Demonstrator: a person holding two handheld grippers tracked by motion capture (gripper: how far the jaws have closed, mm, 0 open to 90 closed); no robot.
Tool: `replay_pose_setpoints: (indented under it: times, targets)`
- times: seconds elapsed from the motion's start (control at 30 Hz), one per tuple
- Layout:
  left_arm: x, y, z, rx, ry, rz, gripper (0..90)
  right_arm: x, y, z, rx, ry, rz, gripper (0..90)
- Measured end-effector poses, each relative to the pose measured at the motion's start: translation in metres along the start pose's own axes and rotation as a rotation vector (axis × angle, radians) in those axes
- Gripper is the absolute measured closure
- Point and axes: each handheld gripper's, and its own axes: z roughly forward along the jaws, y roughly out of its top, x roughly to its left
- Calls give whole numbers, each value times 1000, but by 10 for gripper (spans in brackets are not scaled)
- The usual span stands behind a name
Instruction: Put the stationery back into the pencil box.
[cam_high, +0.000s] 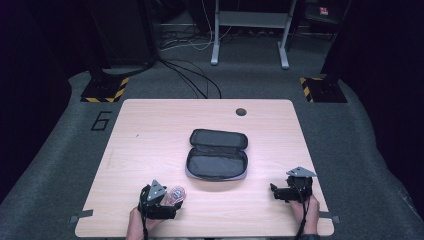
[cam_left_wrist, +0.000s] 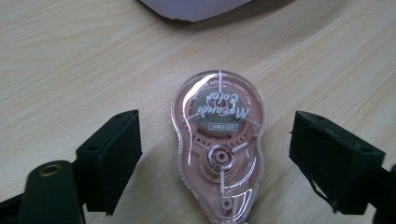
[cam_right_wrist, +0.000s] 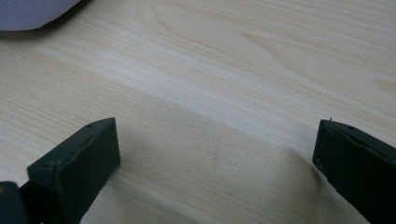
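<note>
The setting is a lab or test studio arranged for recording. A light wooden table (cam_high: 150, 130) stands on grey carpet (cam_high: 60, 150) marked with the numeral 6 (cam_high: 101, 120), enclosed by black curtains (cam_high: 30, 45). Stand bases with yellow-black hazard tape (cam_high: 105, 89), loose cables (cam_high: 195, 75) and a metal desk frame (cam_high: 250, 30) occupy the floor behind.

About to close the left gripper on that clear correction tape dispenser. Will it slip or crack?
The correction tape dispenser looks like a glossy, rounded plastic shell, so it may slide between the open left gripper jaws. It is probably stiff and light, being thin clear casing over small gears. It lies flat on the table, so rolling seems unlikely.
</note>
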Motion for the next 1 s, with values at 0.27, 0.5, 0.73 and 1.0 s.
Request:
replay_pose_setpoints:
  times: [0.27,0.5,0.73,1.0]
  targets:
    - [-2,-1,0,-12,14,11,380,0,0,0,-1,-1,-5,1]
    - [-5,0,2,4,27,41,485,-1,0,0,0,3,-5,1]
    - [-3,-2,1,-14,24,13,498,-1,0,0,-5,4,-14,1]
    - [2,-3,-6,-50,5,-6,502,-2,0,0,-4,6,-16,1]
